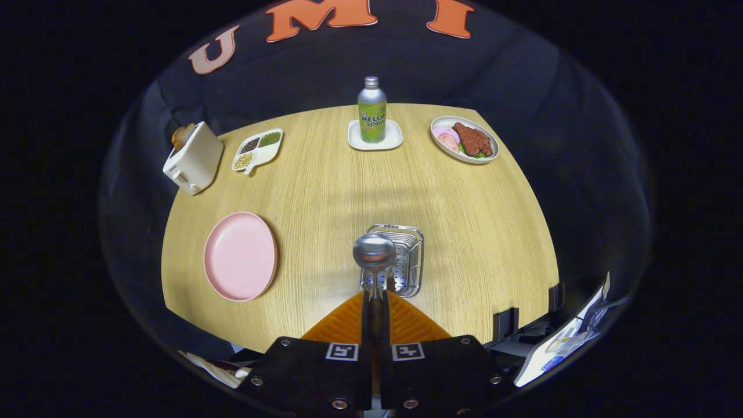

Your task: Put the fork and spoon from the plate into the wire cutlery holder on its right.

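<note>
My gripper (375, 301) is shut on the spoon's handle, its orange fingers (342, 322) pressed together around it. The spoon (374, 252) stands up between the fingertips, its shiny bowl over the near left part of the wire cutlery holder (406, 261). That holder sits on the table just ahead of the fingers, and I cannot tell what lies inside it. Left of the holder lies the pink plate (240, 256), bare on top.
A wooden table (325, 186) carries a white toaster (194, 158) and a divided snack dish (259, 150) at the far left, a soda bottle (372, 111) on a white coaster at the back, and a plate of food (465, 139) at the far right.
</note>
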Available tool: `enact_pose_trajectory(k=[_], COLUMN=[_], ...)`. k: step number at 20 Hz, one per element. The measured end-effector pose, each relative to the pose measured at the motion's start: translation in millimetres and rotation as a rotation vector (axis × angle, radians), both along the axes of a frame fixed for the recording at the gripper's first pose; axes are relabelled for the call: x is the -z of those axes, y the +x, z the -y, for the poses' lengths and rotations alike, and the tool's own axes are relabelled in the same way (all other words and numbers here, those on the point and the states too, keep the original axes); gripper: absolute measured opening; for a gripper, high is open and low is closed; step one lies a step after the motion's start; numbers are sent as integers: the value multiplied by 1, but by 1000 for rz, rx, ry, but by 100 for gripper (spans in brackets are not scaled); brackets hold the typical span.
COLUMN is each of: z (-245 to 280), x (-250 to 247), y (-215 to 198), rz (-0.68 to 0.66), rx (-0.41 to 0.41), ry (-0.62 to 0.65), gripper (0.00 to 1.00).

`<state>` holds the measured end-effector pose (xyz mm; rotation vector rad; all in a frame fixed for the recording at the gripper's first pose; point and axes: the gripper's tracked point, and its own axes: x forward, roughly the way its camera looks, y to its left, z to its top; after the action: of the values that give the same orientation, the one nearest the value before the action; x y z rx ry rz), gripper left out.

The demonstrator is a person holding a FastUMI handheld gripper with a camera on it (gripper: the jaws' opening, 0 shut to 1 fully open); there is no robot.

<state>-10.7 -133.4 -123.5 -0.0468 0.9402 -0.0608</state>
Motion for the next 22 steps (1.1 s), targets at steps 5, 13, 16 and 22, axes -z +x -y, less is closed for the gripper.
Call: enact_pose_trajectory(k=[5, 13, 16, 22], z=[14, 13, 10, 6], x=[19, 42, 42, 2], y=[15, 35, 41, 54], rz=[-106, -220, -218, -60], rx=[0, -27, -37, -25], ry=[-28, -65, -63, -49], gripper=[7, 7, 10, 31])
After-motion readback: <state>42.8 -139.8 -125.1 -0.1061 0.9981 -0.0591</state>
